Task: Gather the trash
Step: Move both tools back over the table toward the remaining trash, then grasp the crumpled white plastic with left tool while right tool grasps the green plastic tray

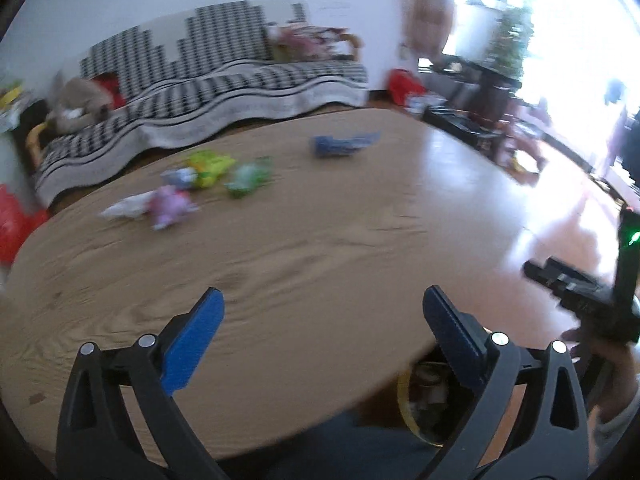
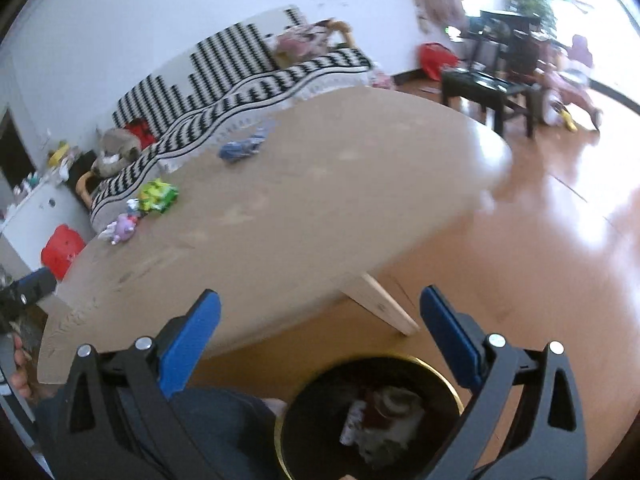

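Several crumpled wrappers lie on the oval wooden table (image 1: 320, 240): a blue one (image 1: 340, 145), a yellow-green one (image 1: 210, 166), a green one (image 1: 248, 178), a purple one (image 1: 170, 206) and a white one (image 1: 126, 208). They also show in the right wrist view, blue wrapper (image 2: 242, 148), green-yellow wrapper (image 2: 158, 196), purple wrapper (image 2: 124, 230). My left gripper (image 1: 320, 316) is open and empty above the table's near edge. My right gripper (image 2: 318, 316) is open and empty above a black bin with a gold rim (image 2: 372, 412) that holds trash.
A sofa with a black-and-white cover (image 1: 200, 92) stands behind the table. A dark low table (image 2: 488, 88) and clutter stand at the right on the wooden floor (image 2: 560, 240). A red bag (image 2: 62, 250) sits left of the table. The bin rim shows under the table edge (image 1: 408, 404).
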